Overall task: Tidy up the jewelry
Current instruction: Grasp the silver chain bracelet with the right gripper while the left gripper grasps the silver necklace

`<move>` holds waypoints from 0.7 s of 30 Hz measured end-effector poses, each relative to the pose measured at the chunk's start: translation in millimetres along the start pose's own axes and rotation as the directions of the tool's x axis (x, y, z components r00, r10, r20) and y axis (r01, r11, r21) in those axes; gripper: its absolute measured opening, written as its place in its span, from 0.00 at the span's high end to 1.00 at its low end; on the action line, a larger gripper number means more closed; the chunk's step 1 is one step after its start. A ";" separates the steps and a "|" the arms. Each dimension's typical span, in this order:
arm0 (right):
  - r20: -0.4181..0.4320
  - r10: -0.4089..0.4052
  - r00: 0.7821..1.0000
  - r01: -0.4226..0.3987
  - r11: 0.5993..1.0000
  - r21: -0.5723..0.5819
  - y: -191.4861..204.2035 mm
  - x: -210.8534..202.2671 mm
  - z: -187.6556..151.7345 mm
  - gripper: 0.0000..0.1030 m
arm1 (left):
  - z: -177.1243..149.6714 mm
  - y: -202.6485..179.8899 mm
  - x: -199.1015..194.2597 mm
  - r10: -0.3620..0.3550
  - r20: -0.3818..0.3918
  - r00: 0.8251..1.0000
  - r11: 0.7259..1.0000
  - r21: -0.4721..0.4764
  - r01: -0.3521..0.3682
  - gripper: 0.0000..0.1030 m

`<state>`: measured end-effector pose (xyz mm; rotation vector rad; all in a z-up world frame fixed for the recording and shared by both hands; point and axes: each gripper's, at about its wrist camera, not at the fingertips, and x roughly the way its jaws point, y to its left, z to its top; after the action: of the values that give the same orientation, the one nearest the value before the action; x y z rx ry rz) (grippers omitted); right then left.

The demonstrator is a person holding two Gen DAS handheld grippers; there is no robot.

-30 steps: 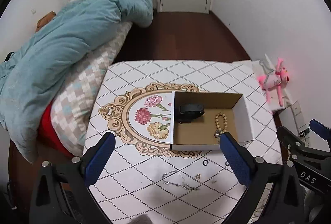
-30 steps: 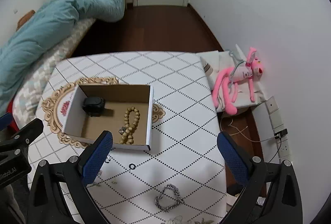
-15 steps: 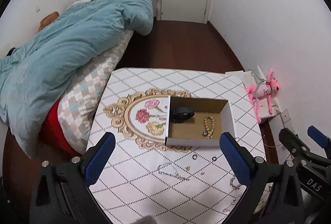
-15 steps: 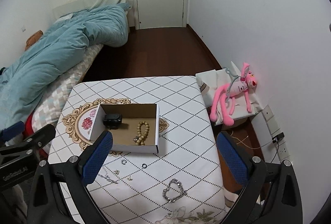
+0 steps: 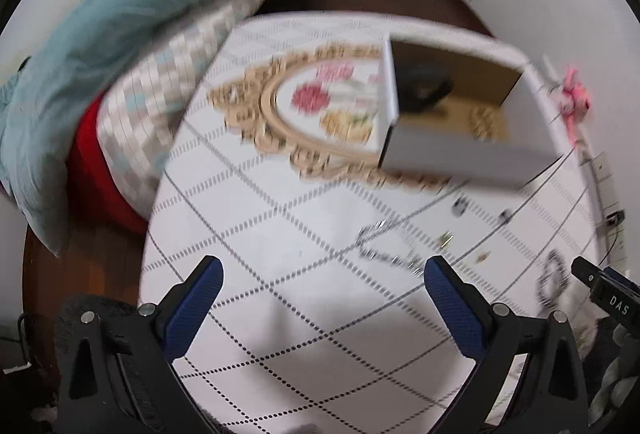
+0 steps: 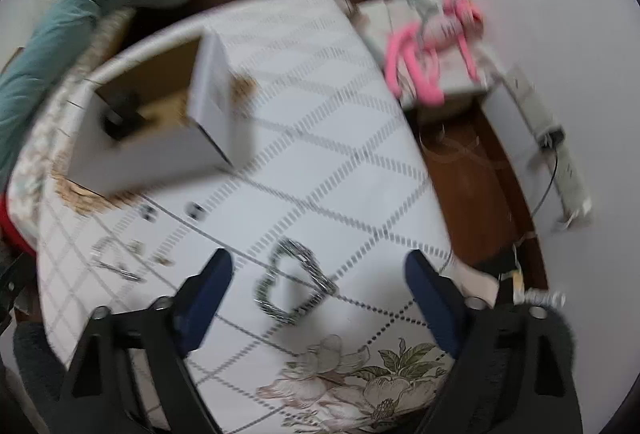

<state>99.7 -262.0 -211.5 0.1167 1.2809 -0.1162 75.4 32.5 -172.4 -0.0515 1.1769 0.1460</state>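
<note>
Hovering right gripper [image 6: 318, 284] narrowing, unclenched, around silver chain bracelet [image 6: 294, 284], left gripper [image 5: 322, 294] spread, empty

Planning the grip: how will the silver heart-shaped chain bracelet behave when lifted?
The silver heart-shaped chain bracelet looks made of loose links, so it would probably go limp and lose its shape. It seems thin and light, and lies flat on the tablecloth, so pinching it may be fiddly.

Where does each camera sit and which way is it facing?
Left wrist: on the left gripper, looking steeply down at the table, box and chain; its own open fingers show.
Right wrist: on the right gripper, looking down over the bracelet; its fingers show, jaws just closing, empty.
Shared: table, box, bracelet, bed.
</note>
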 end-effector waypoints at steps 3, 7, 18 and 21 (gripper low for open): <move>-0.049 0.004 0.999 -0.003 1.000 0.013 -7.4 28.9 -11.8 0.29 | -11.0 1.3 22.4 -0.003 -0.049 0.999 1.000 0.012 0.004 0.01; -0.019 -0.012 1.000 0.012 1.000 -0.020 -2.0 38.4 -22.2 0.45 | -18.1 3.2 39.7 -0.026 -0.083 0.996 1.000 0.009 0.027 0.01; 0.033 0.069 0.997 -0.068 0.996 -0.052 19.4 35.3 -34.5 0.90 | -16.4 -17.9 45.8 -0.170 -0.115 0.979 0.985 -0.010 0.170 0.02; 0.030 0.072 0.997 -0.070 0.997 -0.043 21.9 33.5 -32.5 0.90 | -16.7 -30.3 48.4 -0.180 -0.131 0.975 0.984 -0.019 0.179 0.07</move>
<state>81.7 -236.2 -252.4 0.1235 1.2457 -0.0298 82.5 4.8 -224.6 -0.1752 1.2978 -0.0130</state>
